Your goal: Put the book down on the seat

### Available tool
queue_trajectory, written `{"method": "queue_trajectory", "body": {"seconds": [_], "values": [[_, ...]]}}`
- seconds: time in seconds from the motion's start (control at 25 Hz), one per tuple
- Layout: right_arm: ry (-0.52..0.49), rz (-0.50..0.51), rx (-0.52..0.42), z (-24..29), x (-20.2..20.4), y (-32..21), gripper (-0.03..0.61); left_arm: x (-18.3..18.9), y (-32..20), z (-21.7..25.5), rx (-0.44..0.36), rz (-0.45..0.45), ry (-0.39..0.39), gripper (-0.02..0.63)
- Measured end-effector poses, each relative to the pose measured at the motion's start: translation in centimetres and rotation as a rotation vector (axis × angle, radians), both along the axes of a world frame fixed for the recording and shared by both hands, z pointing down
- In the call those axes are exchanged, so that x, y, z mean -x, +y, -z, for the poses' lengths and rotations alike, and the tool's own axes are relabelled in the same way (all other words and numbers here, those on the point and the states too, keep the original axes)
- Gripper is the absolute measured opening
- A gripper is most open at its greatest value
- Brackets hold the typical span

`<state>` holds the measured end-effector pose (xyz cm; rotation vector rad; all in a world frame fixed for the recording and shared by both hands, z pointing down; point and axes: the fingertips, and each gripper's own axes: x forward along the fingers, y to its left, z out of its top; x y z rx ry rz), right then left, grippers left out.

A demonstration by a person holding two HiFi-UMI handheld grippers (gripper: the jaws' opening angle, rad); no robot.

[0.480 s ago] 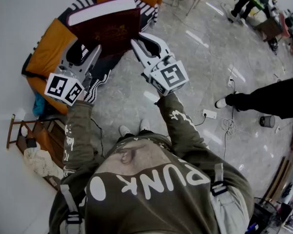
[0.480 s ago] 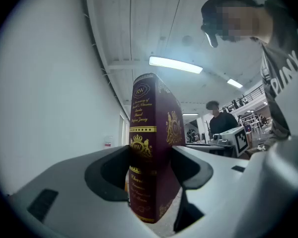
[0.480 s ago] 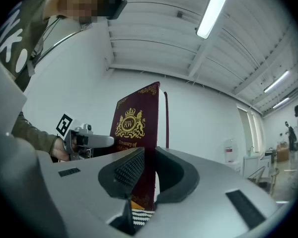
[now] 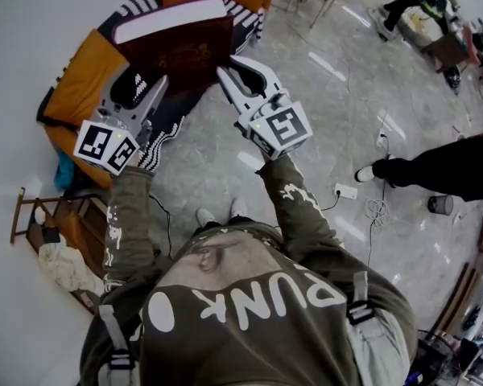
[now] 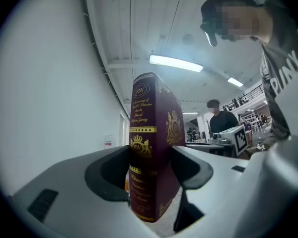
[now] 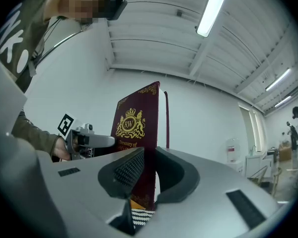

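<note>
1. The book [image 4: 175,48] is large and maroon with a gold crest. It lies straight ahead of both grippers, over the seat of an orange armchair [image 4: 74,83]
2. Its long axis runs away from the jaws toward the chair back. The crested cover faces up toward the head view, and the white page block shows along the far edge
3. The spine, lettered in gold, is on the left gripper's side
4. Left gripper [image 4: 141,88]: the jaws stand wide and are clamped across the thick spine end of the book, one pad against each side. The book rises upright out of the jaws in the left gripper view
5. Right gripper [image 4: 240,75]: the jaws are almost together and pinch the thin near edge of the crested cover. The ribbed pad lies flat on the cover
6. The two grippers hold opposite near corners and are well apart from each other
7. Under the right gripper's jaws, orange upholstery and a black-and-white striped cushion [image 4: 245,18] are visible. Whether the book touches them cannot be told
8. Edges: an orange armrest is just outside the left gripper, with a white wall [image 4: 28,22] beyond it
9. Open room: bare grey floor [image 4: 322,111] extends outward from the right gripper. A bystander's leg [image 4: 443,167] is well apart on that side
</note>
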<state>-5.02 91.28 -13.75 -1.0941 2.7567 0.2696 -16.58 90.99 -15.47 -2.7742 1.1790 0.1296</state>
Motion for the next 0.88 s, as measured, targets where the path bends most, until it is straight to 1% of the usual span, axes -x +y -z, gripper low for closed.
{"method": "queue_trajectory", "body": {"seconds": [0.16,0.28,0.4,0.68,0.76,0.88], "values": [[0.040,-0.014,0.031,-0.7,-0.3,-0.8,0.077,-0.2,-0.6,-0.3,0.000,-0.001,-0.014,0.250],[0.036,-0.003,0.029,-0.9,-1.6,-1.9,0.077,-1.5,-1.8,-0.6,0.010,0.001,-0.018,0.250],[0.013,0.018,0.016,-1.3,-3.1,-2.3,0.077,-3.1,-2.2,-1.4,0.039,0.008,-0.020,0.250],[0.020,0.037,0.053,-3.5,-4.2,-3.1,0.077,-4.2,-2.9,-3.1,0.066,0.022,-0.031,0.250],[0.013,0.032,0.062,-3.7,-4.8,-4.1,0.077,-4.9,-4.0,-3.3,0.079,0.018,-0.032,0.250],[0.010,0.022,0.078,-3.9,-6.2,-7.1,0.075,-6.2,-7.2,-3.5,0.094,0.005,-0.037,0.250]]}}
